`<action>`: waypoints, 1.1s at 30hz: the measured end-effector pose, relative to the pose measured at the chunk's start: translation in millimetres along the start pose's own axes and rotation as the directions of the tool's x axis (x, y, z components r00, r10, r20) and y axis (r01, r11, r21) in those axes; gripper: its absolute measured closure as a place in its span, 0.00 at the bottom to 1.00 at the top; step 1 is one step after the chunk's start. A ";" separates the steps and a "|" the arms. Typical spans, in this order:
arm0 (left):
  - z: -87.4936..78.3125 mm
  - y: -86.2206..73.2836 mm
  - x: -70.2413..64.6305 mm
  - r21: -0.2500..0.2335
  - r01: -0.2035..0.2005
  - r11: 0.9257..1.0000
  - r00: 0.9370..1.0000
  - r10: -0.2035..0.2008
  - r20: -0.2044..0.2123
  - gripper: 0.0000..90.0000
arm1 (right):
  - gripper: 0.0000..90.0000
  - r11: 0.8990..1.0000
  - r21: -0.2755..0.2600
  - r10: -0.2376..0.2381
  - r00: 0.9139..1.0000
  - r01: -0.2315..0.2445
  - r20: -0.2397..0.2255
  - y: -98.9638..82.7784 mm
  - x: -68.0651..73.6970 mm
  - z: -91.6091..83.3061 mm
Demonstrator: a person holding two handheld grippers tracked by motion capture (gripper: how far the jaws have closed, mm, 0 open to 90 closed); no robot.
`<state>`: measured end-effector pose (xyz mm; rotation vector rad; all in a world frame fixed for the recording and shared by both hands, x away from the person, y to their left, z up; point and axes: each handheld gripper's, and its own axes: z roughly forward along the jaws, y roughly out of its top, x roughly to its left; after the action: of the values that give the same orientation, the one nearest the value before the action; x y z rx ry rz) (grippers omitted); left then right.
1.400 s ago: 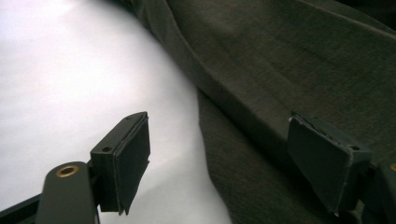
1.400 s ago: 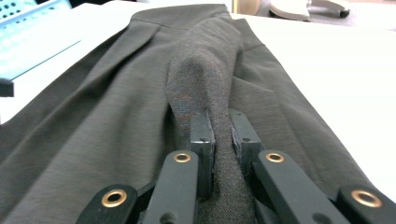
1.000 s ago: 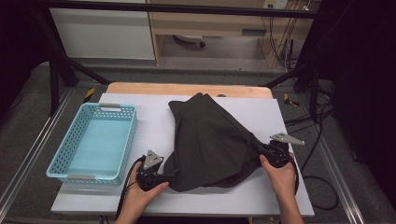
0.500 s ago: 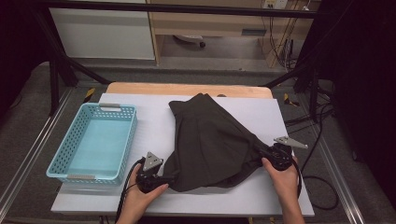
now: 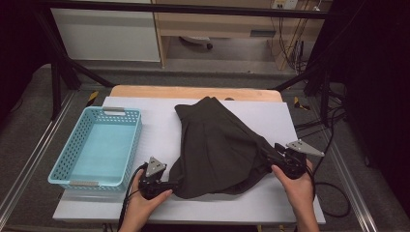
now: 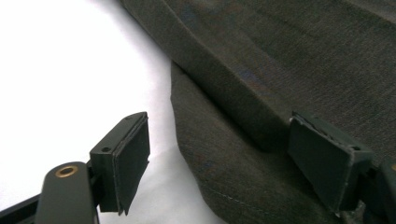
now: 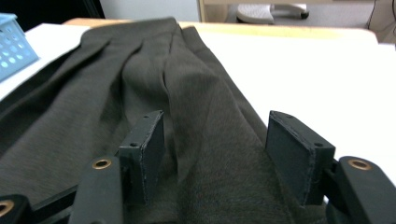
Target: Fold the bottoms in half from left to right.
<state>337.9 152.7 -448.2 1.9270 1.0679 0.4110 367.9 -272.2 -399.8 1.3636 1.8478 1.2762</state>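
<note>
A dark olive-grey garment (image 5: 217, 145) lies crumpled across the middle of the white table (image 5: 154, 121). My left gripper (image 5: 177, 183) rests at its near left corner. In the left gripper view the left gripper (image 6: 224, 158) is open, and the garment's hemmed edge (image 6: 280, 70) lies between the pads untouched. My right gripper (image 5: 270, 155) sits at the garment's right corner. Its jaws have just been opening. In the right gripper view the right gripper (image 7: 219, 149) is open, with folds of the garment (image 7: 187, 93) lying loose between the pads.
A light blue perforated basket (image 5: 129, 147) stands on the table's left side, and its corner (image 7: 14, 42) shows in the right gripper view. A wooden board (image 5: 193, 92) edges the table's far side. Cables hang off the right.
The right gripper has shifted slightly at the garment's right corner. The left hand, the garment's bulk and the basket have stayed put.
</note>
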 end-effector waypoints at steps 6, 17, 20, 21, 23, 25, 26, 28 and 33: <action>1.2 -0.2 0.0 0.006 -0.008 1.000 1.000 0.008 -0.003 0.23 | 0.43 0.999 -0.020 -0.034 0.999 0.033 -0.025 11.1 11.6 0.2; 4.1 2.9 0.9 -0.001 -0.004 1.000 1.000 0.004 -0.010 0.23 | 0.40 0.993 0.057 -0.103 0.994 0.102 0.023 11.7 8.6 46.6; 5.0 2.5 0.4 0.002 -0.006 1.000 1.000 0.007 -0.010 0.23 | 0.52 0.992 0.062 -0.110 0.994 0.108 0.024 10.5 8.8 54.0; 5.0 2.6 0.0 0.003 -0.006 1.000 1.000 0.006 -0.007 0.23 | 0.59 0.992 0.061 -0.112 0.994 0.110 0.020 9.9 8.8 55.1; 4.9 2.9 -0.7 0.004 -0.008 1.000 1.000 0.008 -0.004 0.23 | 0.74 0.992 0.062 -0.115 0.993 0.114 0.015 9.0 7.7 55.8; 5.4 3.1 -1.6 0.004 -0.010 1.000 1.000 0.010 0.000 0.23 | 0.83 0.992 0.063 -0.107 0.994 0.106 0.007 9.3 4.8 55.0; 5.5 3.2 -2.3 0.005 -0.013 1.000 1.000 0.013 -0.001 0.23 | 0.86 0.993 0.061 -0.098 0.995 0.097 0.006 9.7 2.6 54.6; 6.0 3.2 -3.8 0.003 -0.014 1.000 1.000 0.014 0.002 0.23 | 0.90 0.994 0.061 -0.094 0.995 0.093 0.019 11.0 -3.0 54.0; 6.7 3.0 -7.7 0.007 -0.029 1.000 1.000 0.029 0.007 0.23 | 0.93 0.995 0.085 -0.050 0.997 0.046 0.051 10.4 -25.9 58.2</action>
<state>339.3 142.2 -448.7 1.9507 1.0396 0.4163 429.6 -273.2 -418.7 1.3745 1.9049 1.1395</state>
